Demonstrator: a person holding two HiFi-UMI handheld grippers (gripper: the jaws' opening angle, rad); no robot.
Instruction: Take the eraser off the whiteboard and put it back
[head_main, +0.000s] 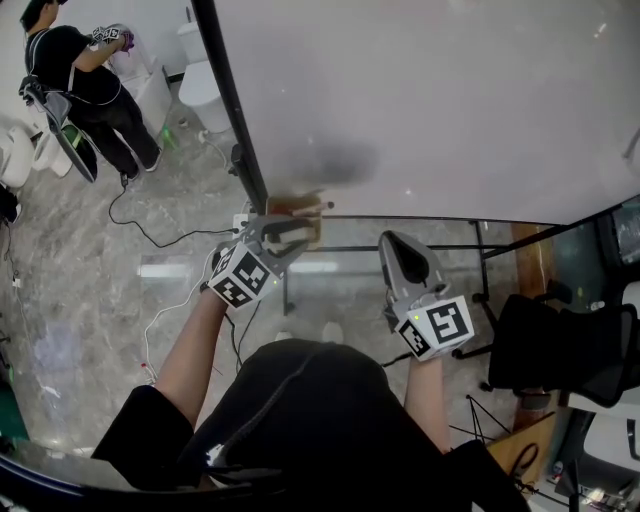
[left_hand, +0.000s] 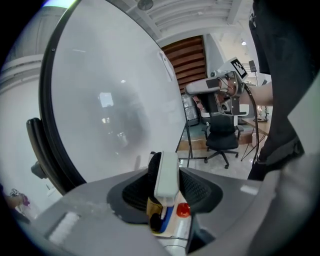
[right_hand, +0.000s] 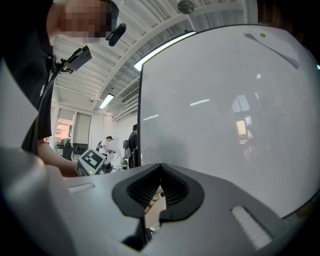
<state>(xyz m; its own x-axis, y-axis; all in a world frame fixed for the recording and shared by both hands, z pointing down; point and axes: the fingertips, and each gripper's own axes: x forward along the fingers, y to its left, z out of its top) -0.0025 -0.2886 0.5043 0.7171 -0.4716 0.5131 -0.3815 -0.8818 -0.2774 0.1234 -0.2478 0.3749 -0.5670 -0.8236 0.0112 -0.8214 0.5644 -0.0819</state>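
The left gripper (head_main: 288, 236) clamps the white eraser (left_hand: 166, 172) edge-on between its ribbed pads, just in front of the whiteboard (head_main: 420, 100) near its lower left corner. Right under the eraser a wooden tray (head_main: 298, 211) on the board's bottom edge holds markers, one with a red cap (left_hand: 183, 210). The right gripper (head_main: 393, 243) hangs further right along the same bottom edge, its jaws drawn together with nothing between them.

The left tool (left_hand: 167, 186) squeezes a white eraser (left_hand: 167, 169) between its two black pads (left_hand: 196, 188). The big whiteboard (left_hand: 110, 100), smudged grey, stands just ahead. A black chair (left_hand: 223, 140) stands off to the right.
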